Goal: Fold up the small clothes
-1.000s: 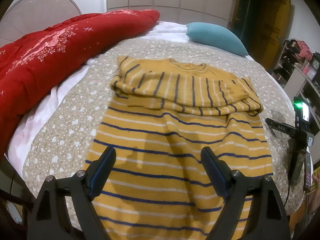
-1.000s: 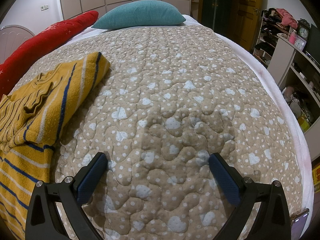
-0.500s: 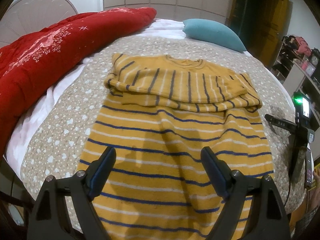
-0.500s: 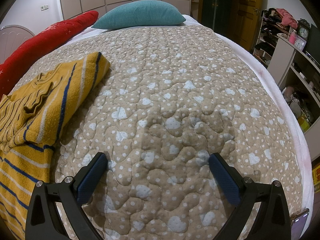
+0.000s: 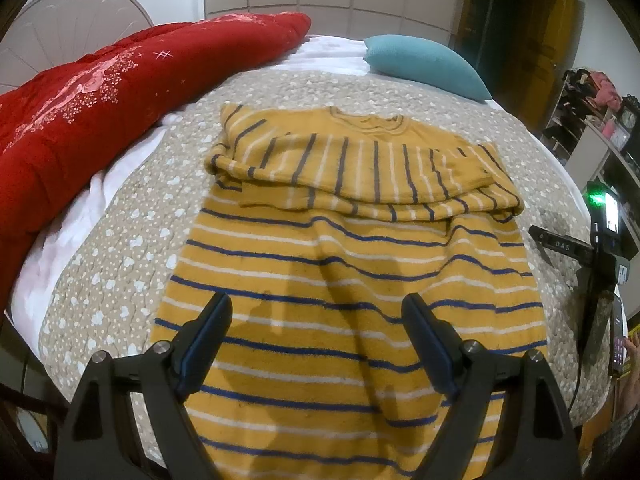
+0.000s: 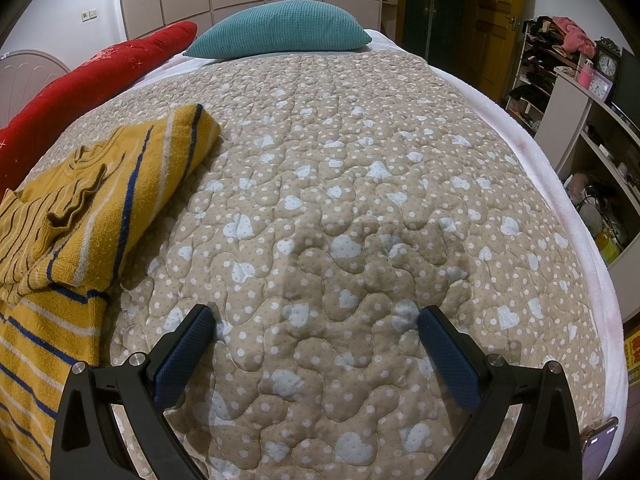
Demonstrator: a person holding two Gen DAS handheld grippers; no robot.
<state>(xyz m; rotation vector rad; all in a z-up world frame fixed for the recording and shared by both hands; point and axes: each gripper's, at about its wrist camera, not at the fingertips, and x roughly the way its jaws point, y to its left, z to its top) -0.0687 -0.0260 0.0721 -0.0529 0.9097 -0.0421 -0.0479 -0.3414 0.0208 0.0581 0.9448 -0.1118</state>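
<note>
Both sets of jaws released, empty. Mustard-yellow knitted sweater with navy and white stripes (image 5: 352,272) flat on quilted beige bed (image 6: 360,200), sleeves folded across. Best grip: hem corners at 6 o'clock, lift evenly toward 12.

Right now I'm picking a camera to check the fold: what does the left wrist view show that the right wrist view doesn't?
Only the left wrist view shows the whole striped sweater, sleeves folded across its chest, under the open left tool, plus the right handle. Only the right wrist view shows the clock and the open right tool over bare quilt. Both show the teal pillow and red comforter.
</note>
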